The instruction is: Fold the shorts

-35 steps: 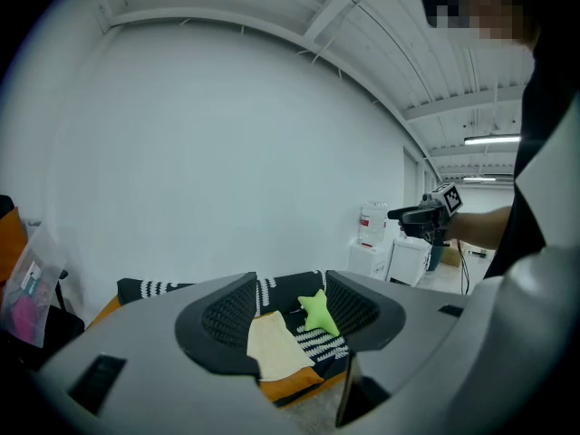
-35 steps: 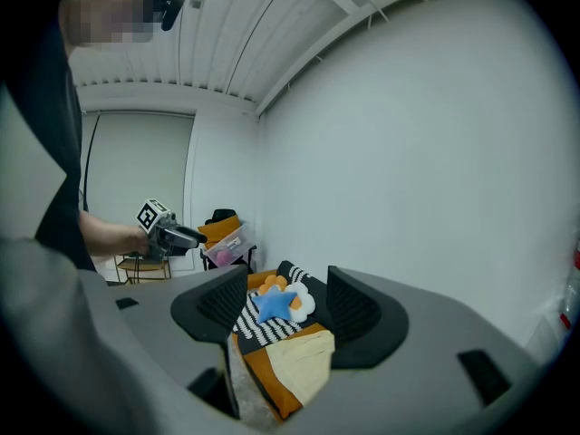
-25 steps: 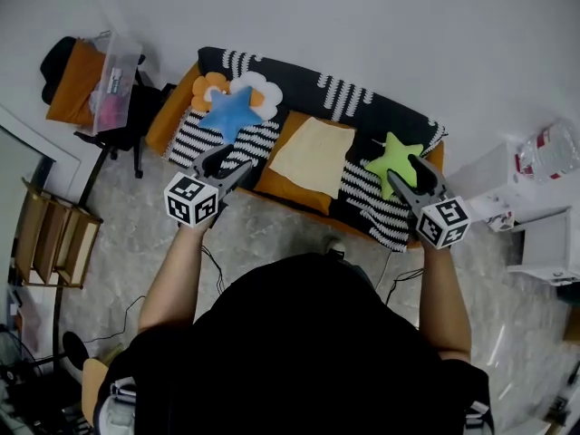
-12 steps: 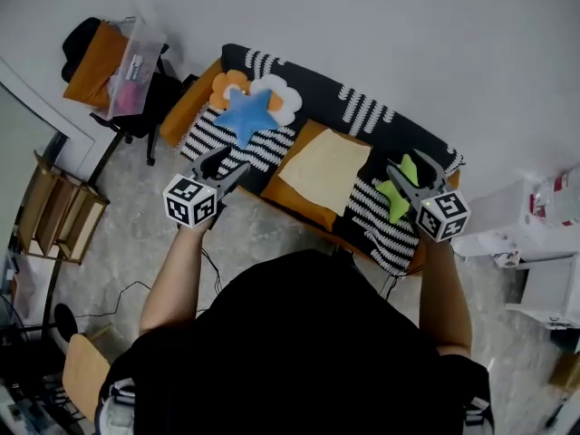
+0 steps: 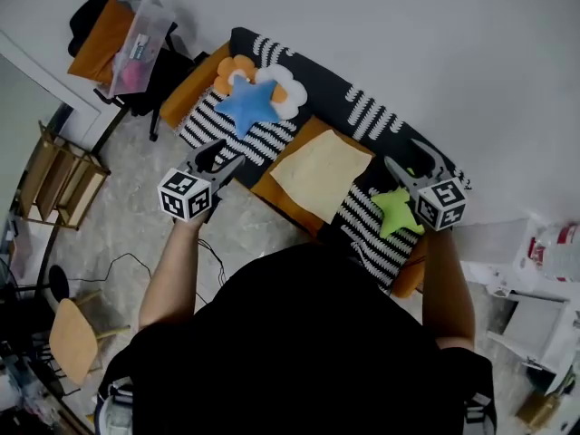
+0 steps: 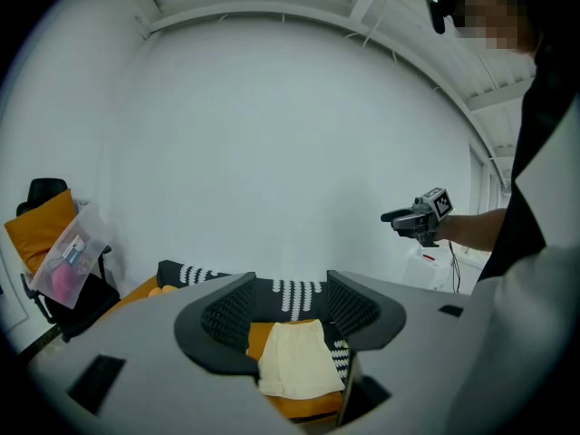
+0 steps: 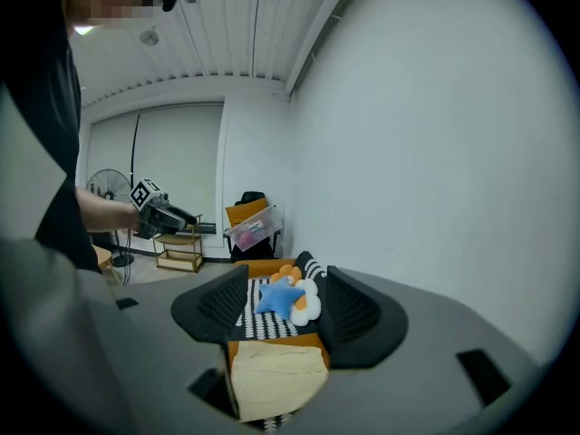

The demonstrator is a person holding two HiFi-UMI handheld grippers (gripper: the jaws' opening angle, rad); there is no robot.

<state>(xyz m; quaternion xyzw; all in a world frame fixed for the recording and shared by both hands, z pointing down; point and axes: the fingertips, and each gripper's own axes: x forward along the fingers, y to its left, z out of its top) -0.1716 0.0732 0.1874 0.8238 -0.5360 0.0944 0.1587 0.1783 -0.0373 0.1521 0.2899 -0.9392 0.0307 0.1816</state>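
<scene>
Two grippers were recorded, both with jaws spread wide and nothing between them. Against the frame half a second earlier, the left gripper (image 5: 225, 159) stayed off the left part of the sofa's (image 5: 362, 111) front edge. The right gripper (image 5: 405, 157) had come further over the sofa's right end, so the green star cushion (image 5: 396, 211) now lay beside its marker cube rather than under its jaws. The shorts (image 5: 322, 172) were unchanged: flat on the middle of the seat, untouched and unfolded.

One container was noted: a clear bin (image 5: 140, 39) on a black chair beyond the sofa's left end, holding something pink (image 5: 134, 72) that could not be identified, with an orange cloth (image 5: 100, 39) beside it.

At the sofa's left end lay a blue star cushion (image 5: 246, 105) over a flower cushion (image 5: 288, 93). Only the head view showed the green star cushion. The left gripper view framed the shorts between its jaws, with the right gripper raised against the wall. Only the right gripper view showed a standing fan (image 7: 109, 187).
</scene>
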